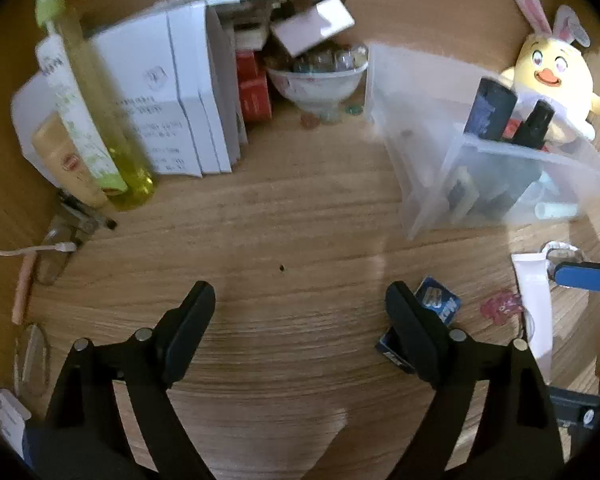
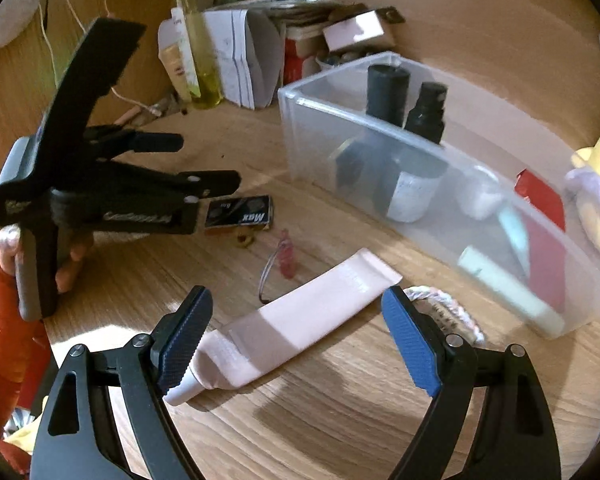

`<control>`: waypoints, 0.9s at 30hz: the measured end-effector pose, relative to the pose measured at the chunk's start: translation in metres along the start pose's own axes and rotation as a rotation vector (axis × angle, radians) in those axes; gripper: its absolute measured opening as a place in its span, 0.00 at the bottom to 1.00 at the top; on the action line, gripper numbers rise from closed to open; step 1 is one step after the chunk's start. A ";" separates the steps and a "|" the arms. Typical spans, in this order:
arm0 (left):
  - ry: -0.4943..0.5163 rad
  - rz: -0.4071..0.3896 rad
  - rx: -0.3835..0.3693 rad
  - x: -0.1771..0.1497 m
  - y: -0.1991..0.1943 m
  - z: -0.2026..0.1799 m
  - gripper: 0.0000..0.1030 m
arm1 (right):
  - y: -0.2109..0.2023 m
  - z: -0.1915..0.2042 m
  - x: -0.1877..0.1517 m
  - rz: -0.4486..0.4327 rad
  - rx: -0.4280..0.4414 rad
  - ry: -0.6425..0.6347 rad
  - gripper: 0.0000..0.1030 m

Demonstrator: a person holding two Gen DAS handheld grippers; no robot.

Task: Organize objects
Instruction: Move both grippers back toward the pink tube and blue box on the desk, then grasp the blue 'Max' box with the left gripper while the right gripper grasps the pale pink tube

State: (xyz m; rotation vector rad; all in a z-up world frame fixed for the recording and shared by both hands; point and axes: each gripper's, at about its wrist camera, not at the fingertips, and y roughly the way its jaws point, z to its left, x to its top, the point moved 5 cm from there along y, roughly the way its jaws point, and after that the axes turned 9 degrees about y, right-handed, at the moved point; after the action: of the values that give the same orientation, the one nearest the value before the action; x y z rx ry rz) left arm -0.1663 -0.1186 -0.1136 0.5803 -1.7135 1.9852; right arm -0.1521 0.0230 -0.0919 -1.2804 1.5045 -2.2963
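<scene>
Right gripper [image 2: 296,336] is hanging spread wide over the pale pink tube [image 2: 300,320] lying flat on the worktop [image 2: 340,420] at lower centre, pads not touching it. Left gripper [image 1: 300,320] is also standing spread, empty, beside a small dark packet [image 1: 436,304]. The clear bin [image 2: 380,168] is sitting at upper right.
</scene>
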 end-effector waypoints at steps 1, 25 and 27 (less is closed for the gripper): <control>0.004 0.000 -0.010 0.000 0.000 -0.001 0.82 | 0.001 0.001 -0.001 0.005 -0.005 -0.002 0.82; 0.079 -0.009 -0.175 -0.008 -0.024 -0.050 0.82 | -0.024 -0.042 -0.040 0.024 -0.111 -0.010 0.82; 0.090 -0.002 -0.168 -0.011 -0.024 -0.055 0.82 | -0.028 -0.046 -0.044 0.018 -0.117 -0.009 0.82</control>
State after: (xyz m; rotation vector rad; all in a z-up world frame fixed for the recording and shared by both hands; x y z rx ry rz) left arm -0.1441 -0.0623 -0.1083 0.4272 -1.8007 1.8153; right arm -0.1470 0.0912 -0.1023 -1.2973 1.6627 -2.2174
